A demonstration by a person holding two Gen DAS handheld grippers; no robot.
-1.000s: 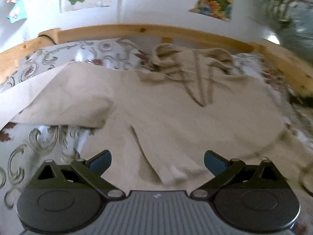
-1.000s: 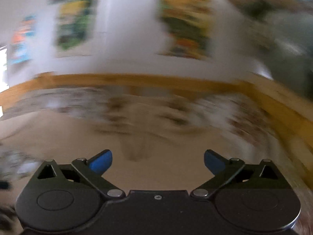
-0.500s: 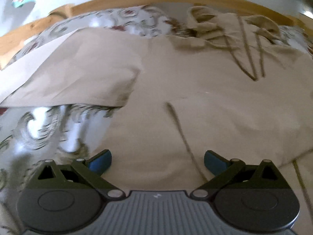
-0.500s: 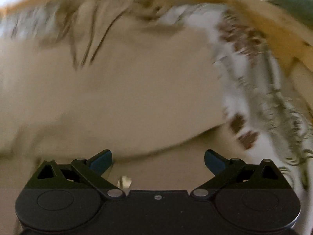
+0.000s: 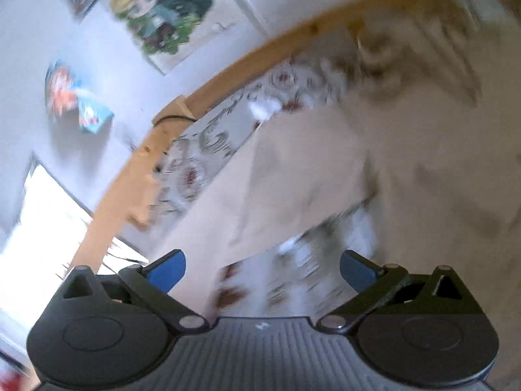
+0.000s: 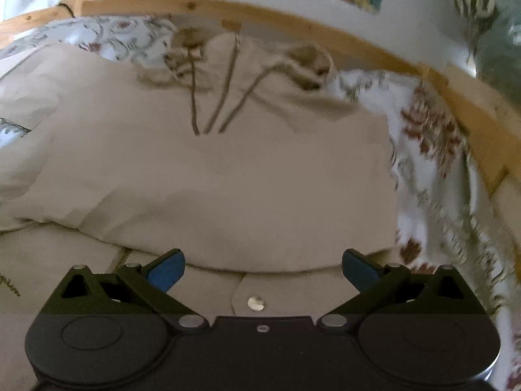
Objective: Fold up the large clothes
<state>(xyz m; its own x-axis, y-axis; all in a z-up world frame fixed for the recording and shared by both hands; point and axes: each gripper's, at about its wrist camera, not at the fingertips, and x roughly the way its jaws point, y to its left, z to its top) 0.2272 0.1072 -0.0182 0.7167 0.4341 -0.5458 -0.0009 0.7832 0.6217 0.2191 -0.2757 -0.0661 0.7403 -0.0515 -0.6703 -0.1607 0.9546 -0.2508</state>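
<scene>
A large beige hooded garment [image 6: 228, 169] lies spread on a bed, its hood and dark drawstrings [image 6: 215, 97] toward the wooden headboard. One part is folded over the body, and a metal snap button [image 6: 256, 303] shows near my right gripper [image 6: 262, 270], which hovers open just above the garment's near edge. In the blurred left wrist view, the garment's left sleeve [image 5: 293, 189] stretches out over the patterned sheet. My left gripper [image 5: 262, 268] is open above the sleeve's lower edge, holding nothing.
The bed has a white sheet with a floral pattern [image 6: 426, 176] and a curved wooden frame [image 6: 293, 16]. Posters [image 5: 162, 16] hang on the pale wall. A bright window [image 5: 42, 238] lies to the left. Greenish patterned fabric [image 6: 495, 32] hangs at the far right.
The left gripper swung left and tilted, now looking at the sleeve, the bed frame and the wall. The right gripper's view steadied and pulled back over the garment's near edge. Both stay open.
</scene>
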